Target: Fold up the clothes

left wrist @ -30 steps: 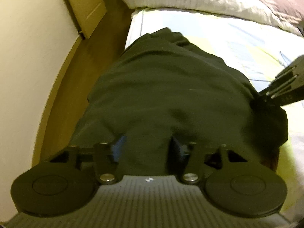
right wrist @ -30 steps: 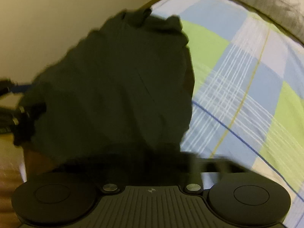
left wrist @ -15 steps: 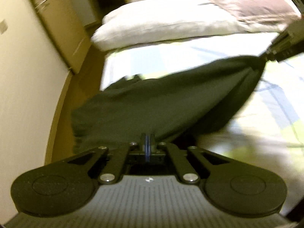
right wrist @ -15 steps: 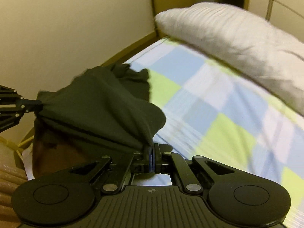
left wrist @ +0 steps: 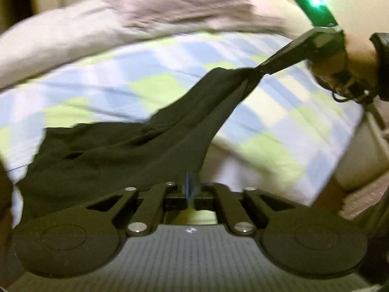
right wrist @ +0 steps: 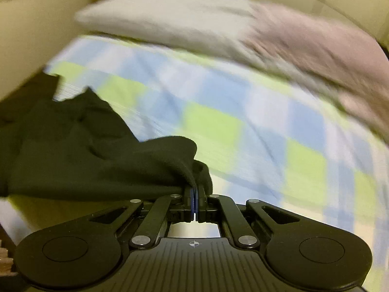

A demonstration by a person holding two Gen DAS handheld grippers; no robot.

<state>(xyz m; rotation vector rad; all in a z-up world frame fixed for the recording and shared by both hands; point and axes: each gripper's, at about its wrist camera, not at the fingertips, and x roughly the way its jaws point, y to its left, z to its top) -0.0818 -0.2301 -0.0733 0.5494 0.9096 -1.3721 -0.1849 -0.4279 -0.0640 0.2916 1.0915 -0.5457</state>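
The left tongs (left wrist: pixel 189 187) are clamped on an edge of the soft, dark green fabric garment (left wrist: pixel 136 146), which sags limply over the blue-and-green checked bed sheet (left wrist: pixel 267 121). The right tongs (right wrist: pixel 194 194) pinch another bunched edge. Being light and floppy, it is best gripped at corners.

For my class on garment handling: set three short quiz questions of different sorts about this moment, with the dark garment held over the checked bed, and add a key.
1. True or false: the left gripper is shut on the dark garment.
2. Multiple choice: what is the right gripper pinching? A) a pillow B) the dark garment C) the checked sheet
3. Fill in: at the head of the bed, next to the white pillow, lies a ____ pillow.

Key: 1 true; 2 B; 3 pink.
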